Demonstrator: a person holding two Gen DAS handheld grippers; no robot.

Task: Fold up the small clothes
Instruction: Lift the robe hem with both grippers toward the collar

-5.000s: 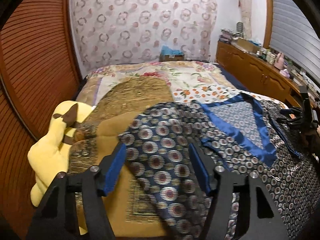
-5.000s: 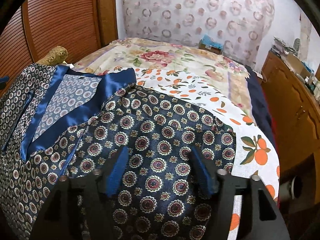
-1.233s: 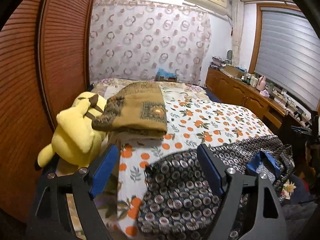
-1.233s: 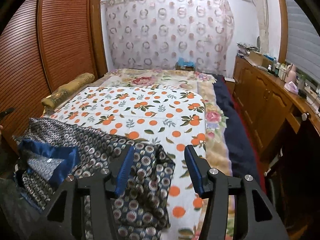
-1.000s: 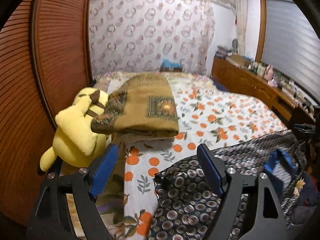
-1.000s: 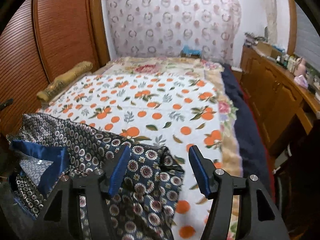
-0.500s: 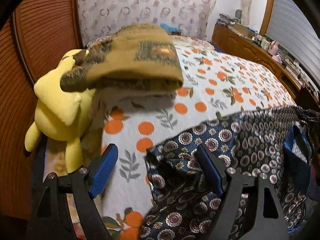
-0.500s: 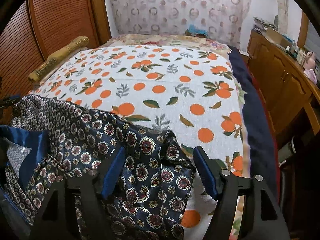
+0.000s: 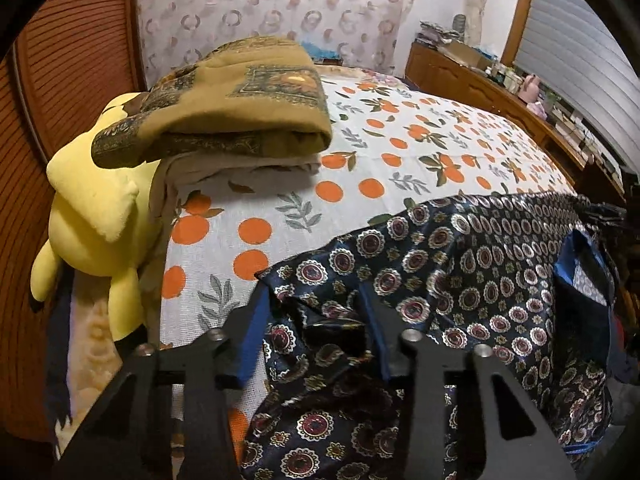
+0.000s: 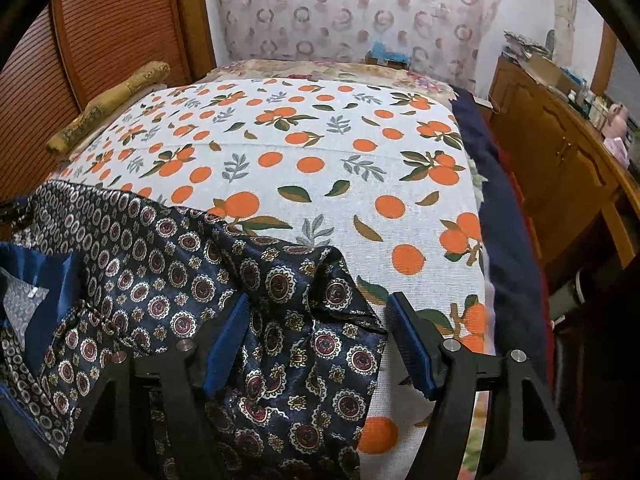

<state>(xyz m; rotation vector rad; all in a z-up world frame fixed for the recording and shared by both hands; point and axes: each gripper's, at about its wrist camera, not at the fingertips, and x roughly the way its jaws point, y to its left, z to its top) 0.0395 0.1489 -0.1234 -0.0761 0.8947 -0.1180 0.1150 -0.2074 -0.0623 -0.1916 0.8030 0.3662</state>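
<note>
Left wrist view showed the left gripper (image 9: 316, 316) with jaws partly closed around a bunched corner of the patterned navy garment (image 9: 472, 264), not yet pinching it, the olive folded blanket (image 9: 240, 100) and yellow plush toy (image 9: 96, 208) at 10 o'clock. Right gripper (image 10: 316, 332) had jaws wide apart, straddling the garment's other corner at 6 o'clock on the orange-print bedspread (image 10: 320, 152). Garment lay crumpled at the bed's near edge, so folding looked barely started; spreading and every fold remained.
</note>
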